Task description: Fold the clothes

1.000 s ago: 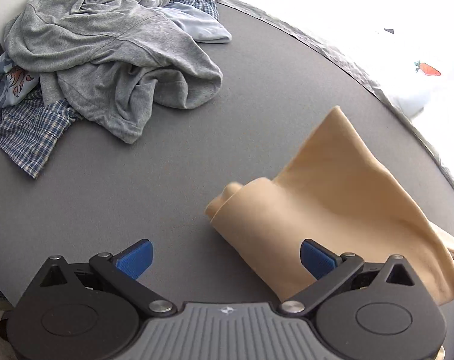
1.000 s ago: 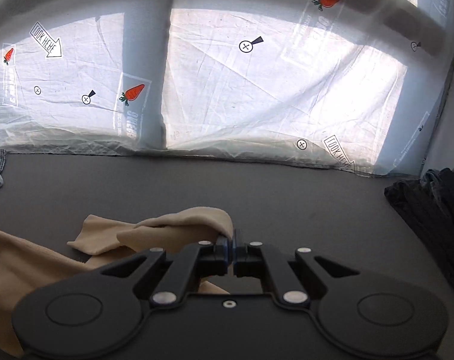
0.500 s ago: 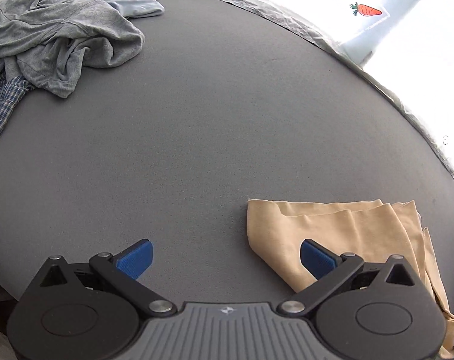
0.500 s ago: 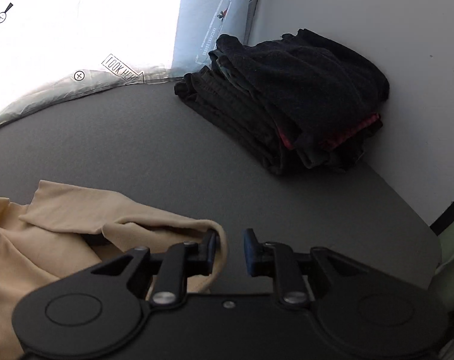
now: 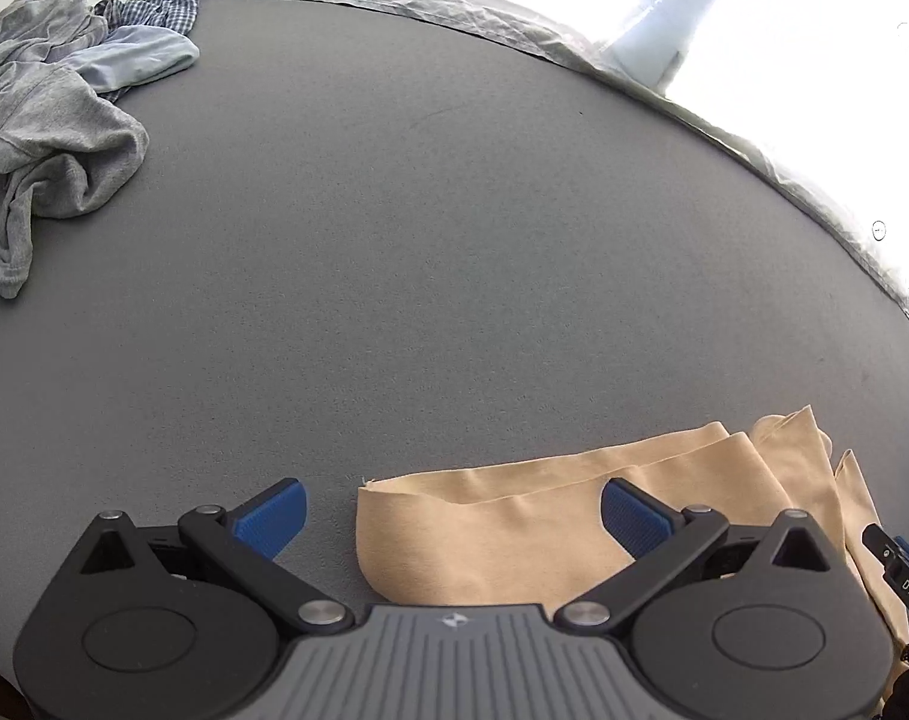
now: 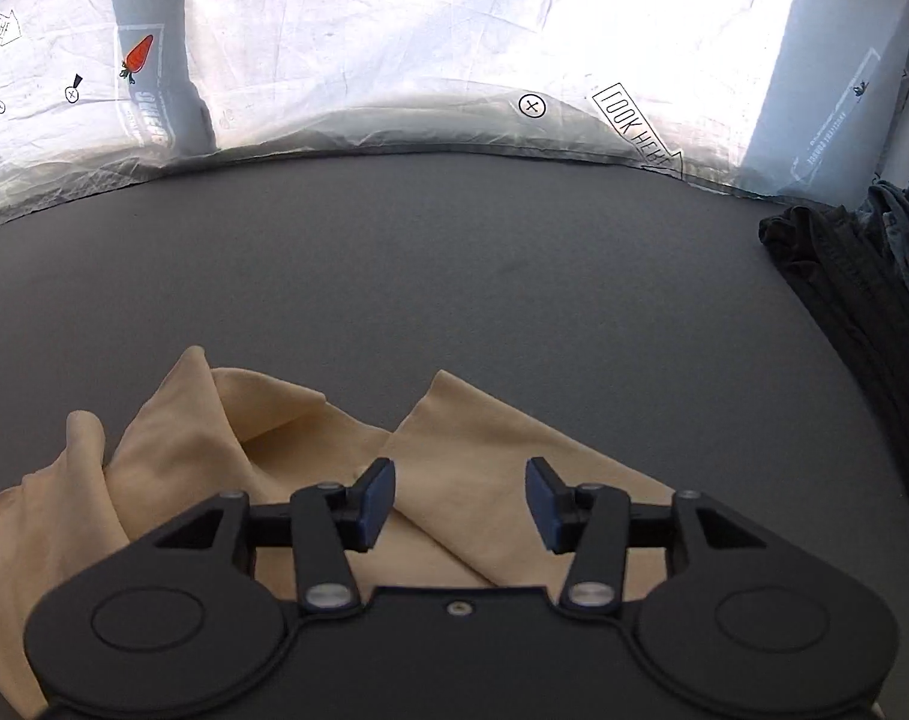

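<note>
Left gripper [image 5: 451, 513]: jaws wide apart, holding nothing.
Right gripper [image 6: 460, 501]: jaws apart, holding nothing.
Tan cloth [image 5: 514, 522]: lying loosely folded on the worktop [image 5: 430, 252], under both grippers.
Grey pile [image 5: 40, 126]: far left.

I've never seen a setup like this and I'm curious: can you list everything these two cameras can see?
Tan garment: one, tan, partly folded on the table's near side, under both grippers.
Grey garment: one, grey, crumpled at the far left of the table.
Light blue garment: one, pale blue, in that same heap.
Checked garment: one, blue-and-white check, behind the heap.
Dark clothes stack: one stack, black with some blue, at the table's right edge.
Table: one, dark grey.
White sheet: one, white with carrot and arrow prints, behind the table.
Left gripper: one, black with blue fingers, open above the tan garment.
Right gripper: one, black with blue fingers, open above the tan garment.
</note>
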The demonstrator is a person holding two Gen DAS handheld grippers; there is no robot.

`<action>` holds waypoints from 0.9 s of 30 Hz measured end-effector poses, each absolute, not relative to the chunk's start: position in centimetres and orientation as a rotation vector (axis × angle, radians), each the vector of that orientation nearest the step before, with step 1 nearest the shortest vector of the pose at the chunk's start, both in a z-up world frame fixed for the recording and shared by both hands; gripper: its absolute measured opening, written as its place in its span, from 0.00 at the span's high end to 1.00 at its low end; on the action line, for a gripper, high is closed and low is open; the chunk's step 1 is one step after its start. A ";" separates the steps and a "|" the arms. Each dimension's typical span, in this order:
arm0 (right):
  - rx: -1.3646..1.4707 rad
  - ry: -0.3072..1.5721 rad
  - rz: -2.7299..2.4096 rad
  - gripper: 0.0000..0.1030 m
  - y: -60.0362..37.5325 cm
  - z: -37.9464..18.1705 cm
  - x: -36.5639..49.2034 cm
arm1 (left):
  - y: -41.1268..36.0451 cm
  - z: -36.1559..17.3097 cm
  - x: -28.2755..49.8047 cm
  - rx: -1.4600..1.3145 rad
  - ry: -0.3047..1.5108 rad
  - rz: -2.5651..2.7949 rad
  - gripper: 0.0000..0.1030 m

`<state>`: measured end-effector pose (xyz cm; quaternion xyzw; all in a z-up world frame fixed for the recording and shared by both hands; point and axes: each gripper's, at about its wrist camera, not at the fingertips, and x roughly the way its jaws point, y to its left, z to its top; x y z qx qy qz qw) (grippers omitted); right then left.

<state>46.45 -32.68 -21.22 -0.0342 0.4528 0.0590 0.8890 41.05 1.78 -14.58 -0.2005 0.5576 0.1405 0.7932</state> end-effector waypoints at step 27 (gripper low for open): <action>0.222 0.877 -0.180 0.60 -44.5 -19.4 44.8 | -8.4 -14.3 48.9 -0.238 1.114 -0.119 0.04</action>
